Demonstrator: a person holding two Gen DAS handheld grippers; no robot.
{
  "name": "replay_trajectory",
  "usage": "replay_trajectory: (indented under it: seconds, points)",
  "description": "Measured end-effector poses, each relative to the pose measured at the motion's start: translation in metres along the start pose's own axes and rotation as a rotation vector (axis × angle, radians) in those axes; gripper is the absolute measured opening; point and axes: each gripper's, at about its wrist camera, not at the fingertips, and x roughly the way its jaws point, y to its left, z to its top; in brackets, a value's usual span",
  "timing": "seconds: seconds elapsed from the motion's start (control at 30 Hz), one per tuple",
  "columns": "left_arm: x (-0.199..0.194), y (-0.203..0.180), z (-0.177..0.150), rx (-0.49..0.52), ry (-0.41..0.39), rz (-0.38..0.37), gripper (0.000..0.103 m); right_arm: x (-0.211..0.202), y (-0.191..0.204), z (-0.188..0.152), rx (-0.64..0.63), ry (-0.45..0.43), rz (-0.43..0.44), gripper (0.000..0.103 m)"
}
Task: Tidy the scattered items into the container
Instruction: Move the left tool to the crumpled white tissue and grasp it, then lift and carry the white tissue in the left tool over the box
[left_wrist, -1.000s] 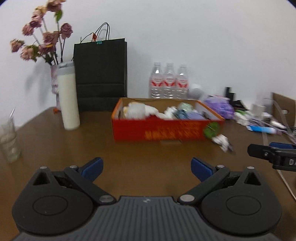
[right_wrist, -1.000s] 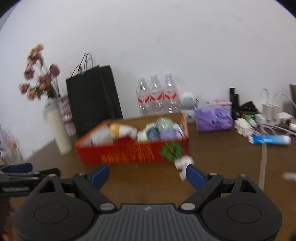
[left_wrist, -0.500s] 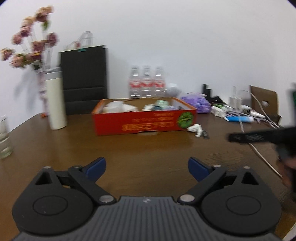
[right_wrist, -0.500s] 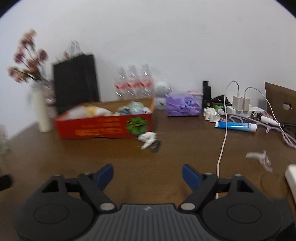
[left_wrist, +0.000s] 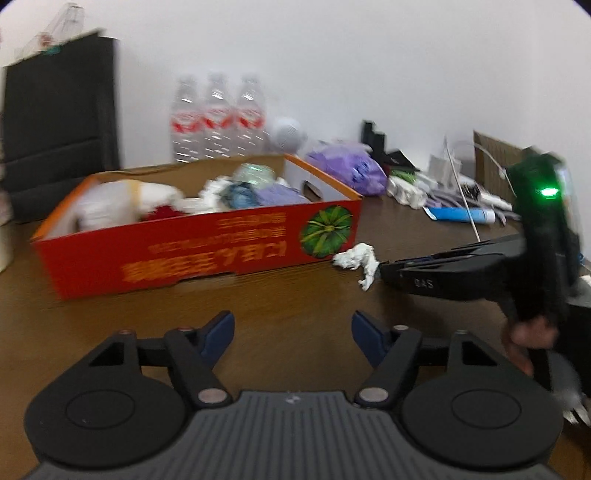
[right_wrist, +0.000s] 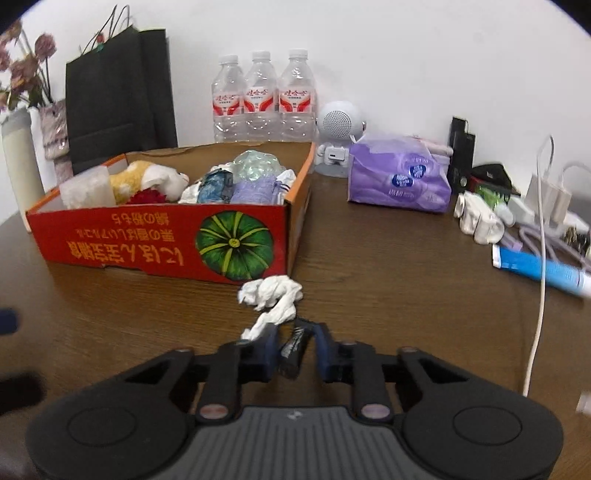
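Observation:
The red cardboard box (right_wrist: 147, 243) with a pumpkin picture holds a plush toy, cloths and wrappers. A crumpled white tissue (right_wrist: 273, 291) lies on the table just off its near right corner. Right behind the tissue, a small black clip (right_wrist: 295, 347) stands between the blue pads of my right gripper (right_wrist: 297, 349), whose jaws are closing on it. The left wrist view shows the same box (left_wrist: 207, 251) and tissue (left_wrist: 356, 258), with the right gripper (left_wrist: 388, 271) reaching in from the right. My left gripper (left_wrist: 291, 325) hovers over bare table, jaws closing with nothing between them.
Three water bottles (right_wrist: 262, 99), a black paper bag (right_wrist: 118, 96) and a white round speaker (right_wrist: 338, 125) line the wall. A purple tissue pack (right_wrist: 400, 177), a blue tube (right_wrist: 535, 267), a white cable (right_wrist: 541, 258) and chargers crowd the right side.
Both grippers swung toward the box's right corner and came lower and closer. The right jaws went from wide apart to closed around the black clip. The left jaws narrowed.

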Motion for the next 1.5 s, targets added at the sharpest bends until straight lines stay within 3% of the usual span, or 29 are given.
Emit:
replay_trajectory:
  seconds: [0.07,0.2,0.37,0.47,0.53,0.6,0.77,0.9,1.07,1.17,1.27,1.5]
  points:
    - [0.023,-0.016,0.007,0.061,0.026,-0.009,0.073,-0.004,-0.01,-0.002,0.02,0.004,-0.009,0.01]
    - [0.057,-0.044,0.017,0.165,0.004,-0.029,0.074,-0.01,-0.042,-0.007,0.133,-0.005,-0.023,0.009]
    - [0.092,-0.06,0.036,0.171,0.015,-0.027,0.074,-0.011,-0.056,-0.008,0.196,-0.018,-0.003,0.01]
    - [0.106,-0.063,0.043,0.141,0.046,-0.031,0.055,-0.01,-0.056,-0.008,0.193,-0.013,-0.003,0.009]
    - [0.113,-0.061,0.041,0.088,0.091,-0.016,0.029,-0.009,-0.057,-0.008,0.2,-0.006,0.011,0.009]
    - [0.109,-0.06,0.038,0.06,0.073,-0.015,0.016,-0.008,-0.056,-0.008,0.196,-0.006,0.016,0.009]
    - [0.082,-0.047,0.022,-0.021,0.07,0.042,0.012,-0.009,-0.051,-0.008,0.189,-0.008,0.03,0.009]
    - [0.037,-0.02,0.007,-0.095,0.044,0.1,0.012,-0.011,-0.038,-0.008,0.143,-0.024,0.065,0.009]
    - [-0.026,0.017,-0.008,-0.174,-0.012,0.201,0.012,-0.014,-0.004,-0.01,0.015,-0.051,0.125,0.009]
    - [-0.056,0.034,-0.011,-0.193,-0.044,0.26,0.012,-0.027,0.022,-0.008,-0.016,-0.073,0.092,0.009]
    - [-0.078,0.045,-0.015,-0.19,-0.06,0.339,0.012,-0.056,0.057,-0.01,-0.02,-0.125,0.185,0.009]
    - [-0.125,0.045,-0.038,-0.196,-0.145,0.339,0.013,-0.109,0.108,-0.027,-0.064,-0.231,0.191,0.009]
